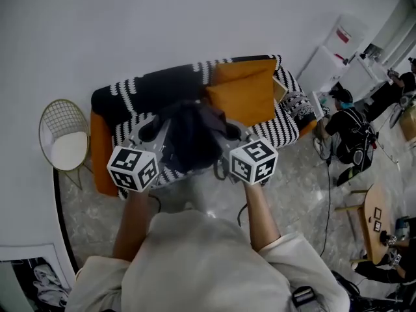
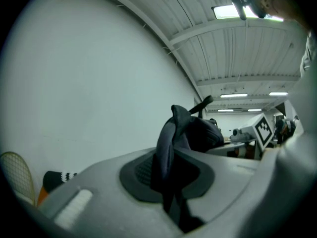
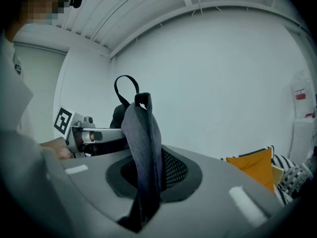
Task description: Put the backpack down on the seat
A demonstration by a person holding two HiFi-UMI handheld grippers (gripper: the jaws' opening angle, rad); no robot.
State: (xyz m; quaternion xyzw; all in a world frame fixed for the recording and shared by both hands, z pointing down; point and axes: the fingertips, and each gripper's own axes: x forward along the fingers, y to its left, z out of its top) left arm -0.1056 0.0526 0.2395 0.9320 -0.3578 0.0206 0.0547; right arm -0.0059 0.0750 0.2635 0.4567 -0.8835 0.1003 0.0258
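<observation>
I hold a dark backpack (image 1: 192, 137) in the air between both grippers, above a sofa seat (image 1: 286, 127) covered in black-and-white pattern. My left gripper (image 1: 154, 133) is at the bag's left side and my right gripper (image 1: 231, 135) at its right. In the left gripper view, the left gripper (image 2: 171, 192) is shut on a dark strap (image 2: 166, 143), with the bag's body (image 2: 200, 133) beyond. In the right gripper view, the right gripper (image 3: 143, 202) is shut on a grey strap (image 3: 142, 143), and the bag's top loop (image 3: 126, 83) stands up behind it.
Orange cushions (image 1: 244, 93) lie on the sofa's right half. A wire chair (image 1: 64, 138) with a white pad stands to its left. At the right are a seated person (image 1: 351, 132), white cabinets (image 1: 338, 47) and a small wooden table (image 1: 377, 223).
</observation>
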